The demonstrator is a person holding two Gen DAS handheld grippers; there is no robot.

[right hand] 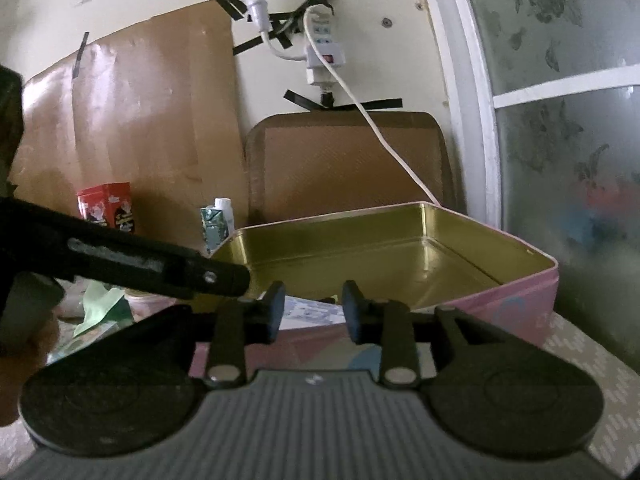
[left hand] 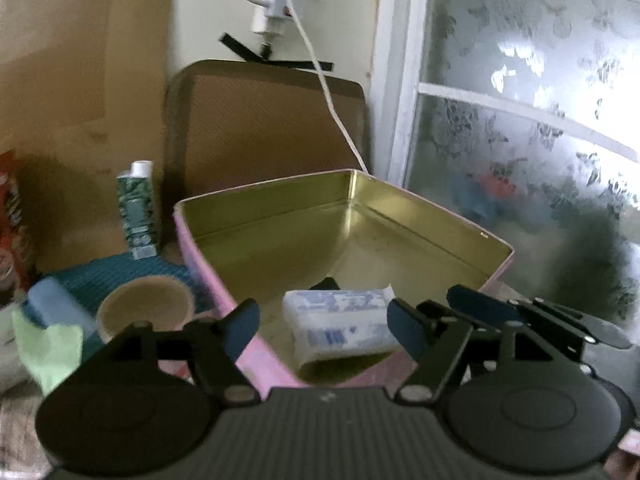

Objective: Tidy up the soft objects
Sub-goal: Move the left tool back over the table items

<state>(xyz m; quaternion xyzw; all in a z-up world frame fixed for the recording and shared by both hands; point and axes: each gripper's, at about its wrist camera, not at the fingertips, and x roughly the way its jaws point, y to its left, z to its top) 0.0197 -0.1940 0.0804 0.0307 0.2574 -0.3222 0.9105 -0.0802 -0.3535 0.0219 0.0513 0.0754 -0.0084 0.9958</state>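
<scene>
Pink tin (left hand: pixel 208 280) holds tissue pack (left hand: pixel 340 328) between wide-open left claw (left hand: pixel 322 330).

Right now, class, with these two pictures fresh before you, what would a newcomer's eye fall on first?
The open tin, gold inside and pink outside, fills the middle of both views, with a white-and-blue packet lying in its near corner. The left gripper is open above that packet, and the right gripper is at the tin's near wall, its fingers apart. Left of the tin lie a tape roll and a green cloth.
</scene>
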